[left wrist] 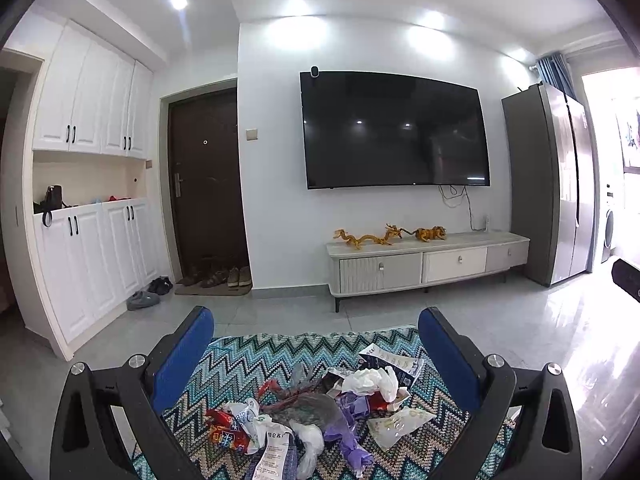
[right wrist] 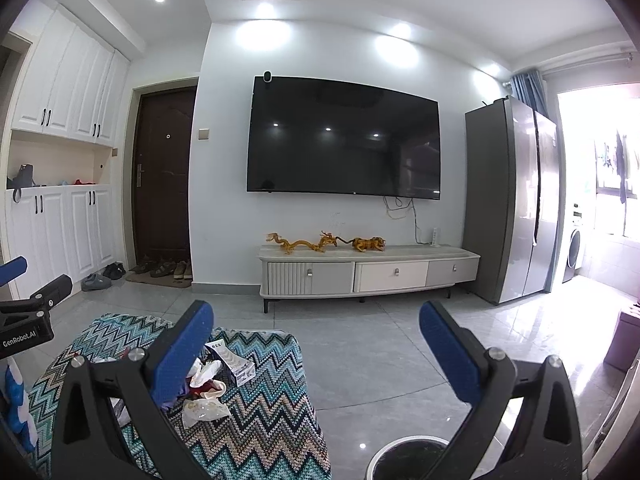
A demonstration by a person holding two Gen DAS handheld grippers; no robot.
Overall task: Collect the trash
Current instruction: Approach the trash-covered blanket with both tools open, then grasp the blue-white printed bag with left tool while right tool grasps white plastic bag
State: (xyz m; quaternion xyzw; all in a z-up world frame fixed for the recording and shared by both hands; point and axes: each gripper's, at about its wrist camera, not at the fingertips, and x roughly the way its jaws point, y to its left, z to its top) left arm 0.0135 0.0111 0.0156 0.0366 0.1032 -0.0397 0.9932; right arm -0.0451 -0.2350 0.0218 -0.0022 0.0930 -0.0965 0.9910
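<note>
- Fingers of the left gripper [left wrist: 316, 354] stand wide apart, blue pads facing inward, nothing between them and nothing touched.
- Fingers of the right gripper [right wrist: 316, 354] are likewise wide apart and hold nothing.
- Trash [left wrist: 320, 408] lies in a loose heap on a zigzag-patterned cloth [left wrist: 240, 364]: white crumpled bags, a red wrapper, purple plastic, a grey-green bag, a printed leaflet.
- From the left wrist, the heap sits directly below and between the left fingers, apart from both pads.
- From the right wrist, the trash [right wrist: 208, 384] shows only in part, behind the right gripper's left finger; the cloth [right wrist: 264, 420] fills the lower left, and bare floor tile [right wrist: 380, 360] lies between the fingers.
- Only the right wrist view shows a round bin [right wrist: 404, 460], white rim and dark inside, at the bottom edge just beside the cloth.
- Only the right wrist view shows the left gripper from outside, at the left edge [right wrist: 24, 292], above the cloth.
- Both views face a wall with a TV [left wrist: 394, 132], a low cabinet [left wrist: 428, 264] carrying orange figurines [left wrist: 384, 236], a dark door [left wrist: 206, 184], white cupboards [left wrist: 88, 96] and a grey fridge [left wrist: 556, 184].
- Shoes [left wrist: 224, 276] lie on a mat at the door.
</note>
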